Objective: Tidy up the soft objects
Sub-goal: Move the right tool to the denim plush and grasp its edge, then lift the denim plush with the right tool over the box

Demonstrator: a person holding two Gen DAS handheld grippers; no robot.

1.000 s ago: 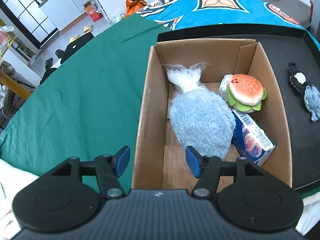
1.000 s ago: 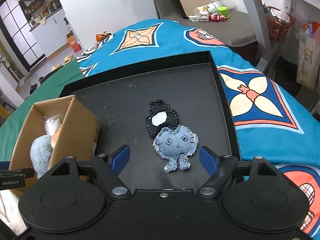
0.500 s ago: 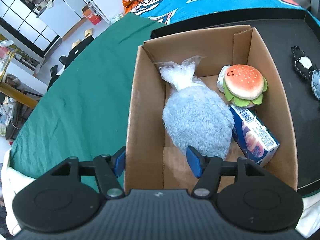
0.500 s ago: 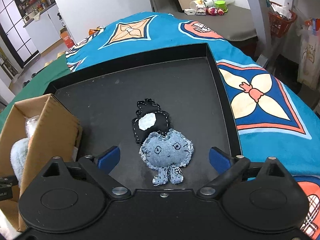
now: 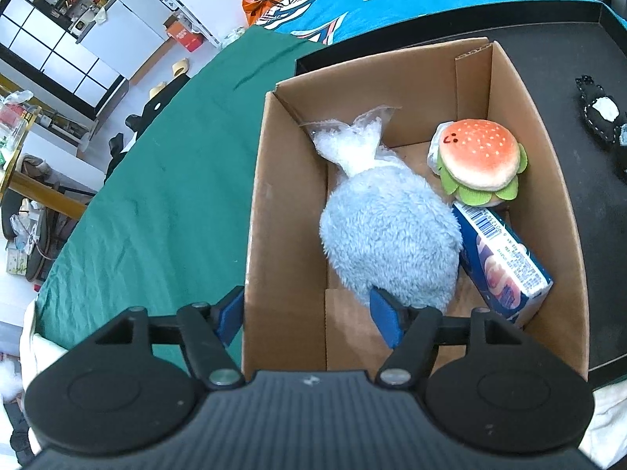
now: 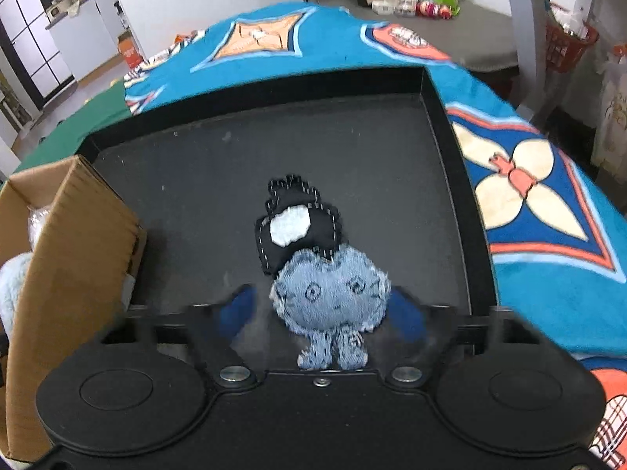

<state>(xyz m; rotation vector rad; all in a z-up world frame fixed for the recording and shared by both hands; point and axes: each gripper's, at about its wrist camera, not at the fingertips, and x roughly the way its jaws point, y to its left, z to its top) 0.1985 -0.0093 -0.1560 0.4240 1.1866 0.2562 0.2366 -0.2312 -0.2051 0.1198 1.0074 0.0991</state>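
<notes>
Straddling the left wall of the open brown cardboard box (image 5: pixel 282 235), the left gripper (image 5: pixel 305 313) has one blue finger outside over the green cloth (image 5: pixel 156 196) and the other inside, close beside the fluffy pale-blue plush (image 5: pixel 392 243); whether it touches I cannot tell. Its fingers have just been opening and stand apart, pressing on nothing. Inside the box the plush lies with a clear plastic bag of white filling (image 5: pixel 352 145) at its far end, a soft hamburger toy (image 5: pixel 480 158) by the right wall, and a blue printed carton (image 5: pixel 505 262) leaning just beside the burger.

Over the black tray (image 6: pixel 352 90), the right gripper (image 6: pixel 321 313) has just been closing, and its blurred blue fingers (image 6: pixel 239 309) sit either side of the frayed light-blue denim doll (image 6: pixel 331 297). The right finger looks against the doll's edge; a gap shows on the left, so no grip is made. A black felt doll with a white patch (image 6: pixel 298 227) lies touching the denim one's far side. The box stands on the tray's left side, and the tray rests on a bright blue patterned cloth (image 6: pixel 548 235) covering the worktop.
</notes>
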